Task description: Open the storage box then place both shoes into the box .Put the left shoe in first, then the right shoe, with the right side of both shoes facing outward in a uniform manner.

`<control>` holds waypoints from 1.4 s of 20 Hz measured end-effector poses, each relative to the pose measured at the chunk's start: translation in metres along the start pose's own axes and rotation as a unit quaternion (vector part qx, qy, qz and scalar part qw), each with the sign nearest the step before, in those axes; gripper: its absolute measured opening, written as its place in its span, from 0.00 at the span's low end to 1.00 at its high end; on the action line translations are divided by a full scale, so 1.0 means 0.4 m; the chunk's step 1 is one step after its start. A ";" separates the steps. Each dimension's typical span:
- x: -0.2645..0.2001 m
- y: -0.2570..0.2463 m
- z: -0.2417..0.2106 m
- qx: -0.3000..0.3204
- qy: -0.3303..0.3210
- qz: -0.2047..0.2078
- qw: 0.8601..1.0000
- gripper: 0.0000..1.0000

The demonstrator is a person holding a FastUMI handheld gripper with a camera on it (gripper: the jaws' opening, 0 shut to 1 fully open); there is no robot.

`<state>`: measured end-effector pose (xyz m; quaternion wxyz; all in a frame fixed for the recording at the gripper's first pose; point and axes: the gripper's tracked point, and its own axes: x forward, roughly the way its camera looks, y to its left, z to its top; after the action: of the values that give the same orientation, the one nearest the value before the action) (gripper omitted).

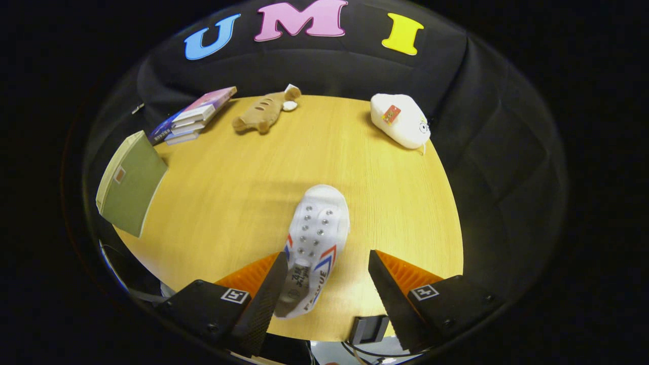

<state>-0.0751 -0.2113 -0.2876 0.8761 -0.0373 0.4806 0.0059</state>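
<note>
**Straddling one shoe with the fingers spread wide: hazards noted**

Gripper view. Landmark: the white shoe (317,238), lying on the wooden table (233,203), toe pointing away, heel towards the camera.

- Gripper (328,289): fingers held wide apart. The left finger is seen against the shoe's heel collar; whether it touches cannot be told. The right finger stands well clear of the shoe's other flank. Nothing is clamped.
- Olive storage box (129,182): well to the left of the shoe, at the table's edge; judged closed, though its lid seam is not made out.
- Stack of books (195,115): beyond the box, far left of the shoe.
- Brown plush toy (266,112): far beyond the shoe's toe.
- White plush toy (400,120): beyond the shoe, to its right.

Risks, as judged:
- Off-centre closing: the shoe may be pushed sideways or spun by the left finger before the right arrives.
- A grip on the soft collar alone may let the toe droop and slip.
- Left or right shoe is not determinable; the order could be mistaken.
- Box opening may be skipped.
</note>
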 end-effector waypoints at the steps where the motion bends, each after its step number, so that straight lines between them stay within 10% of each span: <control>1: 0.015 -0.003 -0.019 -0.004 0.013 0.003 1.000 0.99; 10: 0.126 0.010 -0.094 0.079 0.077 0.040 0.993 0.91; 14: 0.138 0.035 -0.088 0.110 0.079 0.046 0.990 0.43; 19: 0.150 0.017 -0.085 0.181 0.087 0.032 0.979 0.13; 28: 0.087 0.078 -0.051 0.212 0.075 0.051 0.973 0.07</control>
<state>-0.0749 -0.1826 -0.3297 0.8242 0.1731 0.5365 -0.0543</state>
